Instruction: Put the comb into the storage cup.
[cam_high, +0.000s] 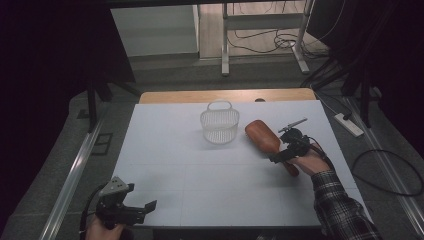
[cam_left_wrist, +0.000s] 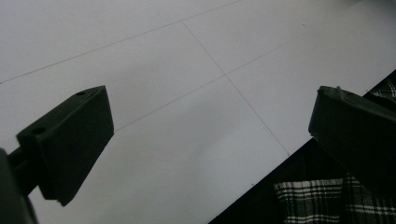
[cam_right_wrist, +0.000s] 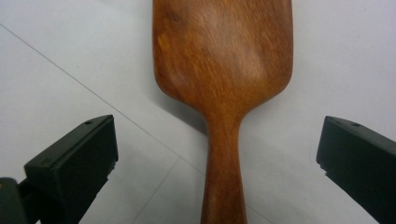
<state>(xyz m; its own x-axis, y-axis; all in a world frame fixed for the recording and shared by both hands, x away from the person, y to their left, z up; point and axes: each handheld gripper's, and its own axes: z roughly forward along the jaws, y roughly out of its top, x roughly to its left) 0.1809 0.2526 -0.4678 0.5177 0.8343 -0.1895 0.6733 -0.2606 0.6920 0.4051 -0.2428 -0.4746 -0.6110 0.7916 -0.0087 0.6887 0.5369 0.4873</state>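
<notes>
A brown wooden paddle (cam_high: 261, 136) lies flat on the white table (cam_high: 200, 175), its broad head toward the white wire basket (cam_high: 220, 126) and its handle toward the person. My right gripper (cam_high: 283, 154) hovers over the handle. In the right gripper view the handle (cam_right_wrist: 224, 177) runs up between the wide-open jaws of the right gripper (cam_right_wrist: 217, 154), with clear gaps on both sides. My left gripper (cam_high: 142, 207) rests at the table's near left edge, open; between the jaws of the left gripper (cam_left_wrist: 210, 126) there is just bare white surface.
A plaid sleeve (cam_high: 340, 210) comes in from the bottom right. The table's wooden far edge (cam_high: 225, 95) shows behind the white board. On the floor at the right lie a power strip (cam_high: 348, 124) and cables (cam_high: 390, 175). A metal frame (cam_high: 260, 35) stands beyond.
</notes>
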